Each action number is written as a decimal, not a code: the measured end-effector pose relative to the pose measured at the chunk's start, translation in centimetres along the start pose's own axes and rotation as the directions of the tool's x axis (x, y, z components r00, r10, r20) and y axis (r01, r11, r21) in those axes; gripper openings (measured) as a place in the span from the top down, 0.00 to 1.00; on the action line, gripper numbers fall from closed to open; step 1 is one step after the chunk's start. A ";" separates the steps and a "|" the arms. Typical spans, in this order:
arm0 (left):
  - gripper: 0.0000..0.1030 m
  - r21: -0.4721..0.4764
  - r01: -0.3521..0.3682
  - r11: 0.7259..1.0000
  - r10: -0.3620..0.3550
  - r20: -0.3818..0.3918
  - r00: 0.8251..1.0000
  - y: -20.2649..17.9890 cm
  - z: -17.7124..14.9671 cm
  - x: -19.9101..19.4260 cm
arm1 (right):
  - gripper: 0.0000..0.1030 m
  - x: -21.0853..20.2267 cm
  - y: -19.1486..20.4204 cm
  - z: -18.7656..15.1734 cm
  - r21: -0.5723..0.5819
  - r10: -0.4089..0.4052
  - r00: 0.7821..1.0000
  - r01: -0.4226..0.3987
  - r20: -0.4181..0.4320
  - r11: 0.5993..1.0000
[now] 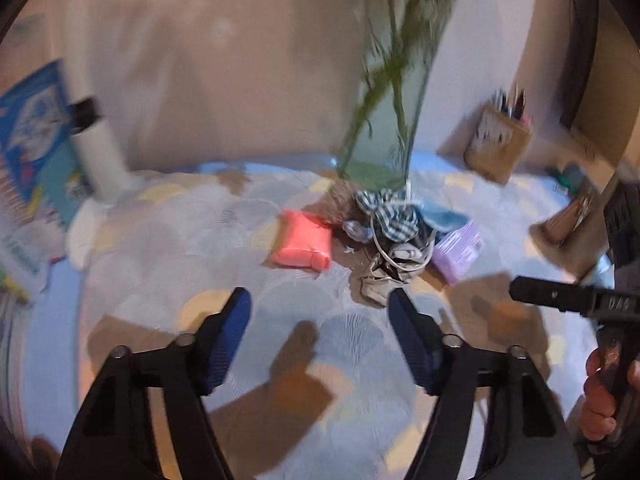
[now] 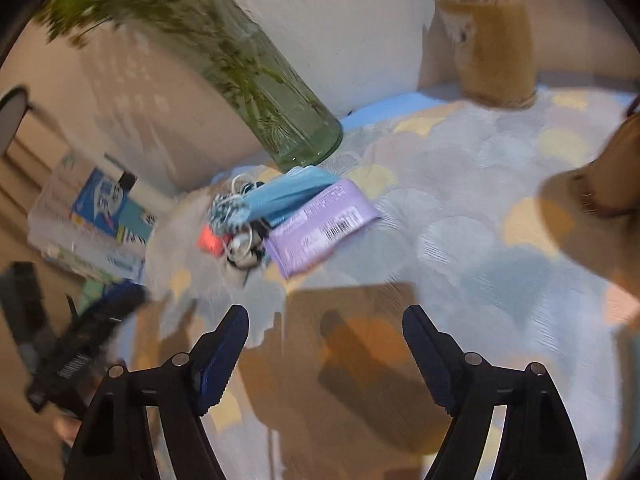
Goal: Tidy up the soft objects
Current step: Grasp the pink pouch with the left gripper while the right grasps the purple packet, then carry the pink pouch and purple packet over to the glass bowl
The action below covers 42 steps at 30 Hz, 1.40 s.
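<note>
1. We see a table under a pale blue-grey cloth with yellow scallop patterns (image 1: 168,248), both views smeared by motion blur.
2. Our left gripper (image 1: 320,300) hangs above the cloth with its blue-padded jaws spread and nothing between them.
3. Our right gripper (image 2: 326,316) is likewise spread wide over bare cloth, holding nothing; its black body also shows at the right edge of the left view, gripped by a hand (image 1: 604,396).
4. The soft things lie in a small heap beyond both grippers, at the foot of a tall green glass vase of leafy stems (image 2: 280,116): a coral-pink soft packet (image 1: 302,246), a checked blue-and-white cloth (image 1: 390,214), a light blue face mask (image 2: 288,196), a lilac plastic tissue pack (image 2: 320,228) and a white cord (image 1: 400,260) tangled among them.
5. A tan pen holder (image 2: 494,56) stands by the wall, well apart from the heap.
</note>
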<state>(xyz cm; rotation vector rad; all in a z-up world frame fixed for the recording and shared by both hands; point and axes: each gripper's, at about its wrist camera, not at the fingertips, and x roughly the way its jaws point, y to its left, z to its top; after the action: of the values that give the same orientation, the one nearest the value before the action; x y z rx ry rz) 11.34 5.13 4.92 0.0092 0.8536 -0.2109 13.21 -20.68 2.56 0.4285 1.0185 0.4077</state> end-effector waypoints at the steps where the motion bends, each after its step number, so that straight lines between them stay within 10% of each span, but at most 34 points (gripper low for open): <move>1: 0.35 0.035 -0.009 0.999 0.009 0.001 1.000 -0.5 0.2 1.0 | 0.23 1.0 -0.3 0.3 0.035 0.007 1.000 -0.006 -0.017 0.999; 13: 0.36 0.084 -0.065 0.994 0.066 -0.014 0.998 -1.2 2.4 7.2 | 0.06 6.0 2.8 2.9 0.058 -0.125 0.986 0.119 0.108 0.991; 15: 0.63 0.104 -0.071 0.992 0.075 -0.031 0.997 -1.5 2.3 7.6 | 0.07 6.9 3.8 3.0 0.005 -0.206 0.970 0.207 0.126 0.978; 19: 0.63 0.062 -0.036 0.997 0.036 0.009 0.999 -0.9 2.4 6.7 | 0.45 6.6 4.3 2.4 -0.044 -0.281 0.945 0.292 0.167 0.955; 28: 0.63 -0.023 -0.014 1.000 0.015 0.023 1.000 -0.3 0.6 3.6 | 0.56 2.9 1.1 0.2 -0.077 -0.179 0.975 0.189 0.130 0.979; 42: 0.63 -0.059 0.066 0.996 -0.067 -0.011 0.998 -5.2 -11.6 -5.6 | 0.56 -5.4 -1.5 -10.4 -0.291 -0.051 0.999 0.051 0.007 0.955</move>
<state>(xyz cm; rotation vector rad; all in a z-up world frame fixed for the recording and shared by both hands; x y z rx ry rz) -1.87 2.09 1.93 -0.0729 0.8735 -0.2485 1.78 -23.14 0.98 0.1368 0.9505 0.5027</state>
